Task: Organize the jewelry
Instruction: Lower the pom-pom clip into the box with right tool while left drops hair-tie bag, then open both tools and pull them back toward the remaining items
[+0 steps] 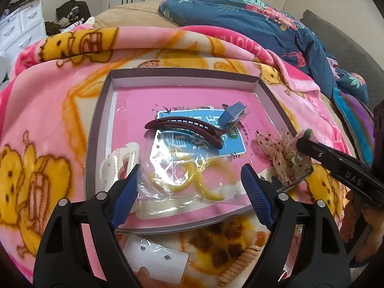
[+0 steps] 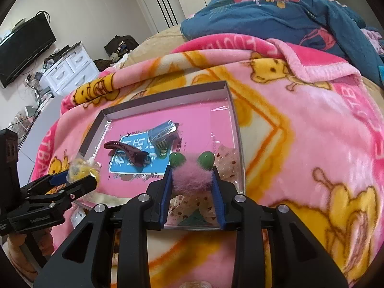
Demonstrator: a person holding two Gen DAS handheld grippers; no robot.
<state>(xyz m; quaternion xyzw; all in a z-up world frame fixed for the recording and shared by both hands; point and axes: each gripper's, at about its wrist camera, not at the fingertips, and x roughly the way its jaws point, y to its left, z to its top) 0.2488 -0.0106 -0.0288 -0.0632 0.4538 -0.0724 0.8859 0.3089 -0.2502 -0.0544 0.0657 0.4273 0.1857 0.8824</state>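
Note:
A shallow pink-bottomed box [image 1: 182, 75] [image 2: 163, 97] lies on the blanket. In it are a maroon hair clip [image 1: 184, 128] [image 2: 126, 152], a blue clip [image 1: 231, 115] [image 2: 163, 134], a white clip [image 1: 122, 159], a clear bag of yellow hair ties [image 1: 187, 175] and a dotted mesh bow [image 1: 280, 158] [image 2: 226, 162]. My left gripper [image 1: 189, 192] is open above the bag at the box's near edge; it also shows in the right wrist view [image 2: 72, 180]. My right gripper [image 2: 193, 182] is shut on a fuzzy pink hair tie with green beads [image 2: 192, 176], over the box's near right corner.
A pink cartoon blanket [image 2: 300, 132] covers the bed, with a blue floral quilt [image 1: 252, 16] behind. In front of the box lie a white card of studs [image 1: 158, 259] and a peach spiral hair tie [image 1: 242, 264]. A white dresser [image 2: 69, 69] stands at the left.

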